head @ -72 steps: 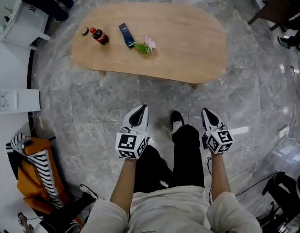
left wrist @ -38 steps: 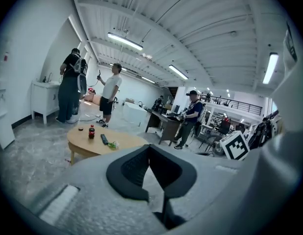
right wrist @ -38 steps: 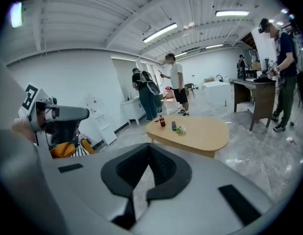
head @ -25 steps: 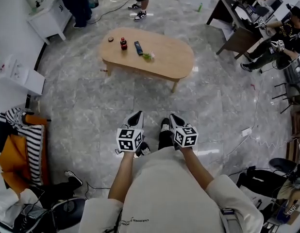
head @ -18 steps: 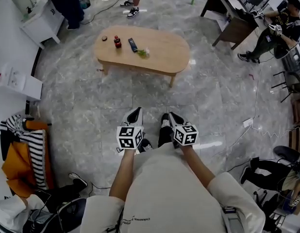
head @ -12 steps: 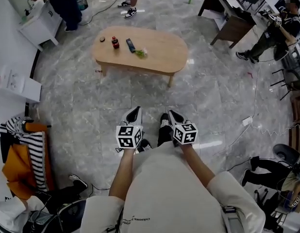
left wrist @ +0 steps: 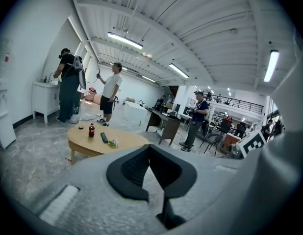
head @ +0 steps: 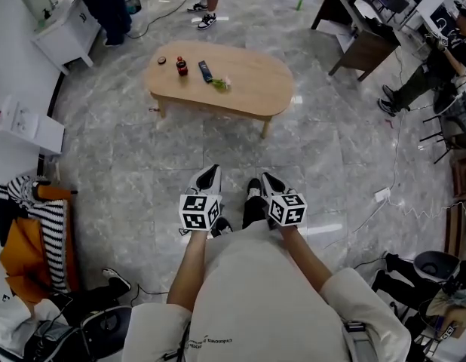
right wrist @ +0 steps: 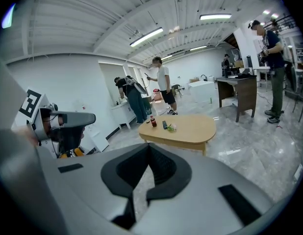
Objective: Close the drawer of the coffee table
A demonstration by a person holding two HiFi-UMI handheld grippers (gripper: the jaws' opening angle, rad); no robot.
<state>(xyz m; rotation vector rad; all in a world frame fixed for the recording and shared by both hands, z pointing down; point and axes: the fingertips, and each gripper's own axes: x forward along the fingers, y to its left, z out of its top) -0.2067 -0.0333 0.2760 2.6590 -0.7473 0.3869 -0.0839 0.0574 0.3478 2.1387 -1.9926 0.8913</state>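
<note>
grey marble floor (head: 142, 164) all round, oval wooden coffee table (head: 248, 89) stands on it well ahead of the person, far from both tools; drawer can't be made out from here. left gripper (head: 209, 173) and right gripper (head: 268, 179) held low side by side over the person's feet, pointing toward the table, both with jaws pressed together, nothing between them. on the table's left end: dark bottle (head: 182, 67) with red cap, dark remote (head: 206, 71) beside it, green sprig (head: 220, 84), small round lid (head: 163, 60).
</note>
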